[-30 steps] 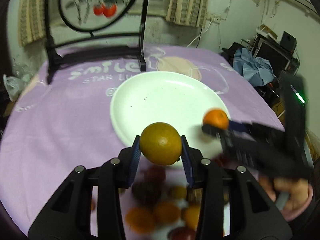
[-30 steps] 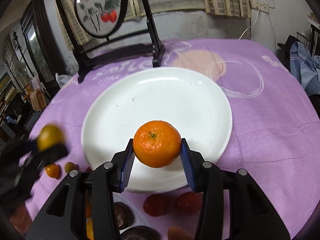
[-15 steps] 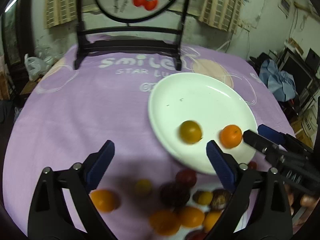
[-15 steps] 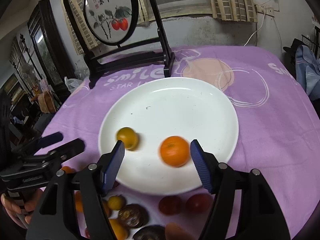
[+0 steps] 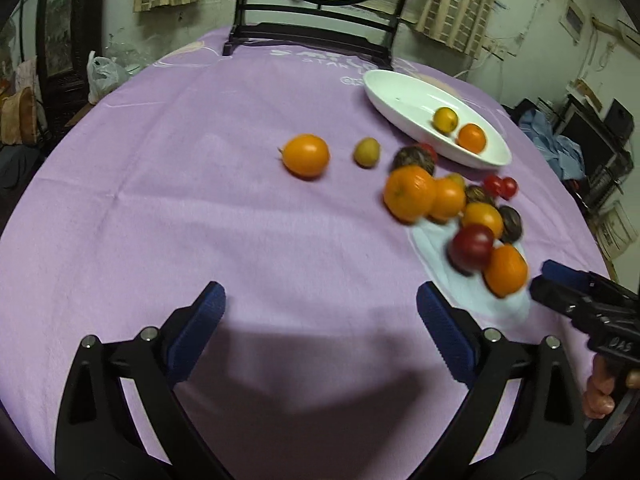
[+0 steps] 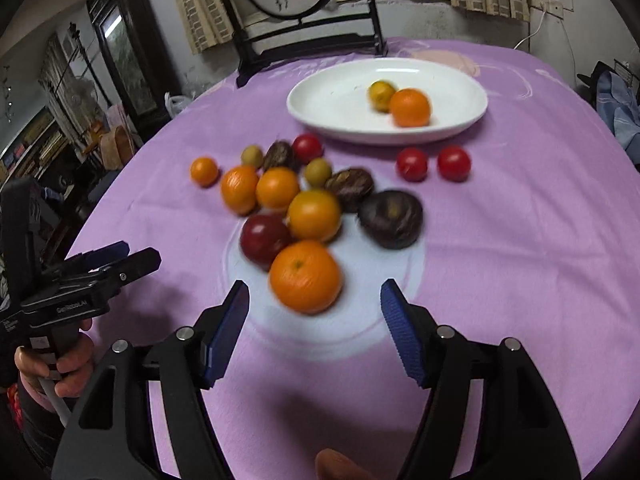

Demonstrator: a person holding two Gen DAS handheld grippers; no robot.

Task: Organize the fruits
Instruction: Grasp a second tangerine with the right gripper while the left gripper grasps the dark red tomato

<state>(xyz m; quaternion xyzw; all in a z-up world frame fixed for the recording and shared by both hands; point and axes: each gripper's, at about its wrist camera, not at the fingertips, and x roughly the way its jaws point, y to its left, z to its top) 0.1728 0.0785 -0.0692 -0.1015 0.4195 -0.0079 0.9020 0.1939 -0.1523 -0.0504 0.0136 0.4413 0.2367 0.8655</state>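
A white plate [image 6: 460, 92] [image 5: 404, 96] at the far side holds a yellow-green orange [image 6: 381, 95] [image 5: 445, 119] and a mandarin [image 6: 410, 107] [image 5: 472, 137]. A pile of fruit lies on the purple cloth: oranges, dark plums, red cherry tomatoes, small green fruits. The nearest orange [image 6: 306, 276] sits just ahead of my open, empty right gripper [image 6: 314, 322]. My left gripper [image 5: 320, 330] is open and empty over bare cloth, left of the pile. A lone orange [image 5: 306, 155] and a small green fruit [image 5: 366, 152] lie apart from the pile.
A black framed screen stand [image 6: 308, 36] stands at the table's far edge. Two cherry tomatoes [image 6: 432, 164] lie just in front of the plate. The other hand-held gripper shows at the left of the right wrist view [image 6: 80, 276]. Clutter surrounds the table.
Both grippers opened and let their fruits go onto the plate, then drew back toward the near side. The fruit pile now lies in front of them.
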